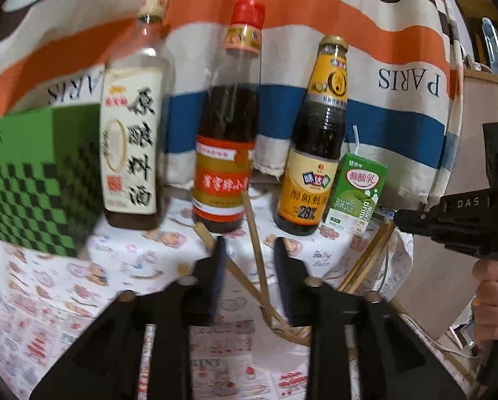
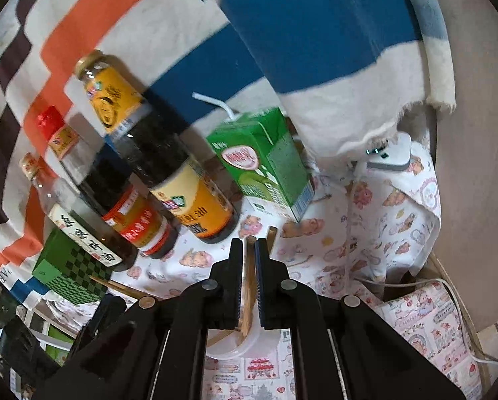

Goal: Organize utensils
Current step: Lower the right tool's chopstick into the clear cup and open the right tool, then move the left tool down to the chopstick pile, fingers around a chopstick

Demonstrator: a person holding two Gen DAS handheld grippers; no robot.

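Note:
Several bamboo chopsticks (image 1: 256, 246) stand leaning in a clear plastic cup (image 1: 293, 345) on the patterned tablecloth. My left gripper (image 1: 250, 256) is open just above the cup. One chopstick rises between its fingers, and neither pad presses on it. At the right of the left wrist view a hand (image 1: 492, 286) holds my right gripper (image 1: 398, 221), whose tip sits at the top of two other chopsticks (image 1: 368, 256). In the right wrist view my right gripper (image 2: 249, 245) is shut on a chopstick (image 2: 249, 276) that runs down into the cup (image 2: 232, 346). A second chopstick end (image 2: 271, 233) shows just right of it.
Behind the cup stand a pale-labelled bottle (image 1: 132, 133), a red-capped dark bottle (image 1: 225, 153), a yellow-labelled sauce bottle (image 1: 312, 166) and a green drink carton (image 1: 355, 196) with a straw. A green chequered box (image 1: 32, 180) sits left. A striped cloth (image 1: 315, 33) hangs behind. A white device (image 2: 392, 156) lies at the right.

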